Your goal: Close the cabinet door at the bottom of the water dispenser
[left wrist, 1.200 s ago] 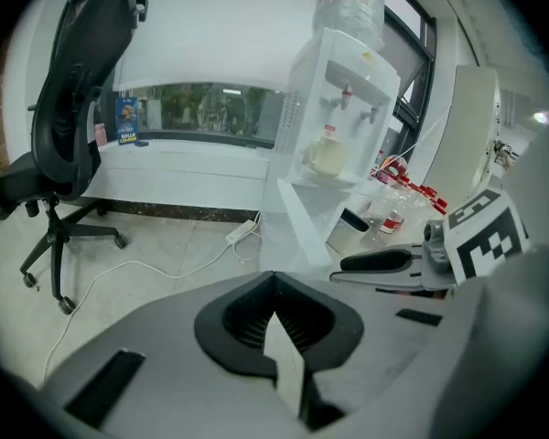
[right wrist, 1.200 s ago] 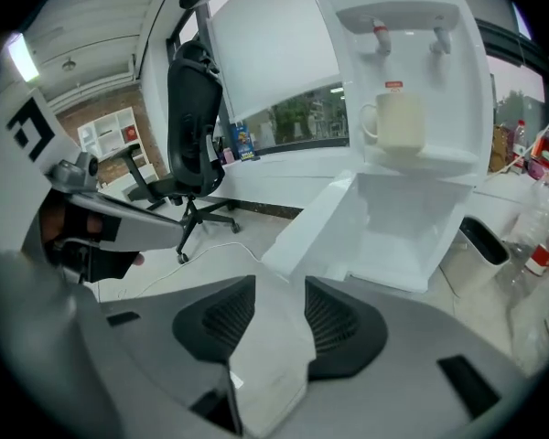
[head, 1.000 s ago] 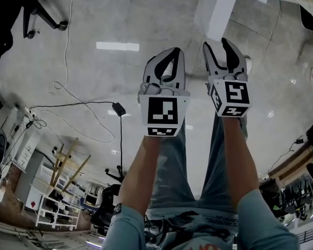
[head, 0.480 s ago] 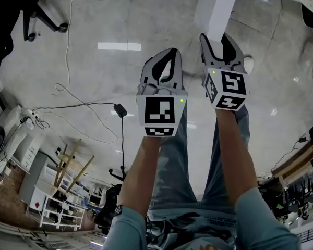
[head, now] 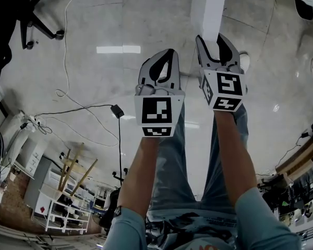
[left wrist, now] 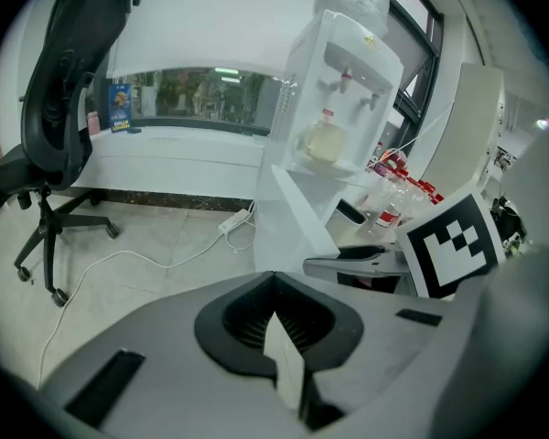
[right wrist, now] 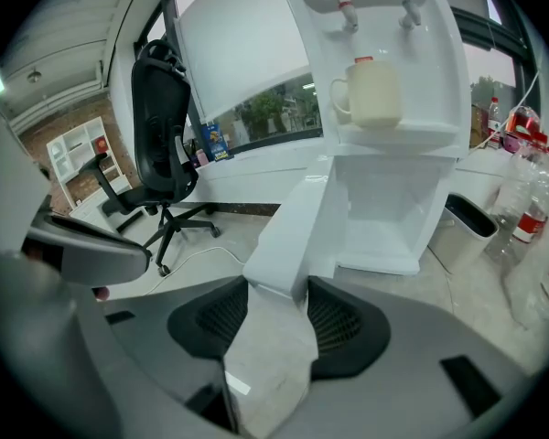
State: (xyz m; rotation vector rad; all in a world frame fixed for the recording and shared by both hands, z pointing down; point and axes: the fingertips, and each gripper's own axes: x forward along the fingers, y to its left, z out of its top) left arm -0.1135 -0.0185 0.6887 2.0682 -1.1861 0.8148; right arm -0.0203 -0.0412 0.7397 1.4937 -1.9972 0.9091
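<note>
We hold both arms straight out | left tool (head: 171, 51) pinched together, empty | right tool (head: 211, 37) apart, cabinet door (right wrist: 291, 218) edge between its jaws | right has advanced since before

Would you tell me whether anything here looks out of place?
The white cabinet door at the bottom of the white water dispenser hangs open, its edge between the jaws of the right claw. Nothing looks spilled or damaged.

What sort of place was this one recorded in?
Most likely an office or lab workroom: a white water dispenser with a mug on it, a black office chair, and a power cable trailing over the tiled floor.
</note>
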